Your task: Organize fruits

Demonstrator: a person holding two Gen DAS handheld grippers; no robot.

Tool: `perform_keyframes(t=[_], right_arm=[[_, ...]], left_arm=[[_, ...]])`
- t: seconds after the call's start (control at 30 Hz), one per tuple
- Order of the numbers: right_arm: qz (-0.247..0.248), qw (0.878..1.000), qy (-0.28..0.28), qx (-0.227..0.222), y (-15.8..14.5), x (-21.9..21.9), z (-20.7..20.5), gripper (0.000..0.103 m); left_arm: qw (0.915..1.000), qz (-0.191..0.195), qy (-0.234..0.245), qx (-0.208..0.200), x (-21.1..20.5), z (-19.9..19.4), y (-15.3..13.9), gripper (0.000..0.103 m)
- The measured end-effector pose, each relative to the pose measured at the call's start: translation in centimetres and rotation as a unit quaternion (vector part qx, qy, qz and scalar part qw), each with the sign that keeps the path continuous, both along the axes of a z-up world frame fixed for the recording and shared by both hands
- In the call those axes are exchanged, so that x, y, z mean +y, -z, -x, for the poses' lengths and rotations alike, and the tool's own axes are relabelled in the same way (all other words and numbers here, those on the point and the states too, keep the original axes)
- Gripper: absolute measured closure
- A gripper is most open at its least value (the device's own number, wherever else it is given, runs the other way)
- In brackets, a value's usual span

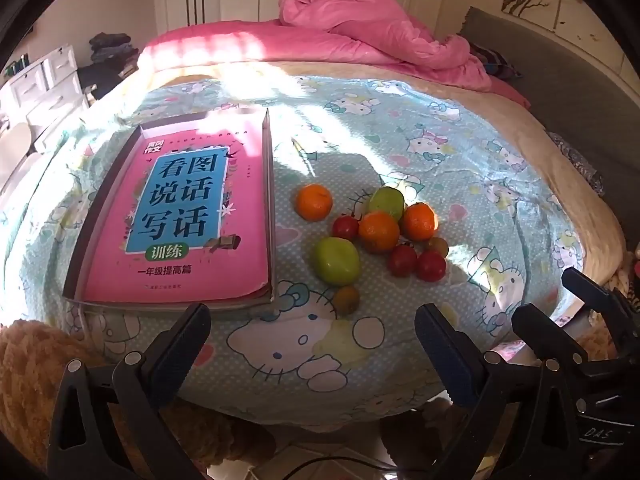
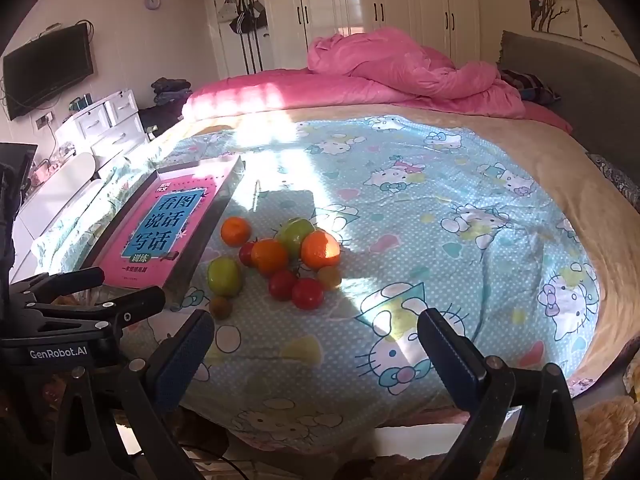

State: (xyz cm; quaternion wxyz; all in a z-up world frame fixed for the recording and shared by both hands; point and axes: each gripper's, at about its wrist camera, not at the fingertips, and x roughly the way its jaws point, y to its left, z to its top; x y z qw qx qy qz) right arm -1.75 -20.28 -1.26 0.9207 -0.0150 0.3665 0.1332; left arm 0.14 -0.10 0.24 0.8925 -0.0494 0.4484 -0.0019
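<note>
A cluster of fruit lies on the cartoon-cat bedsheet (image 1: 400, 140): three oranges (image 1: 378, 231), two green apples (image 1: 336, 261), several red tomatoes (image 1: 431, 266) and a small brownish fruit (image 1: 346, 300). The cluster shows in the right wrist view too, with an orange (image 2: 320, 250) and a green apple (image 2: 224, 276). A clear tray (image 1: 269, 184) holding a pink book (image 1: 188, 216) lies left of the fruit. My left gripper (image 1: 312, 334) is open and empty, near the bed's front edge. My right gripper (image 2: 316, 338) is open and empty, just short of the fruit.
A pink quilt (image 2: 400, 64) is heaped at the far side of the bed. White drawers (image 2: 104, 120) and a wall TV (image 2: 48, 68) stand to the left. A grey headboard (image 2: 580, 92) runs along the right. A brown plush (image 1: 32, 380) sits below the bed edge.
</note>
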Motion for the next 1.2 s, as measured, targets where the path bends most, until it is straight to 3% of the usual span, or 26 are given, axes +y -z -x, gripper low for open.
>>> perform_keyframes(t=[1.2], right_arm=[[0.004, 1.000, 0.009, 0.003, 0.13, -0.29, -0.37, 0.001]], left_arm=[[0.9998, 0.014, 0.013, 0.002, -0.18, -0.08, 0.17, 0.001]])
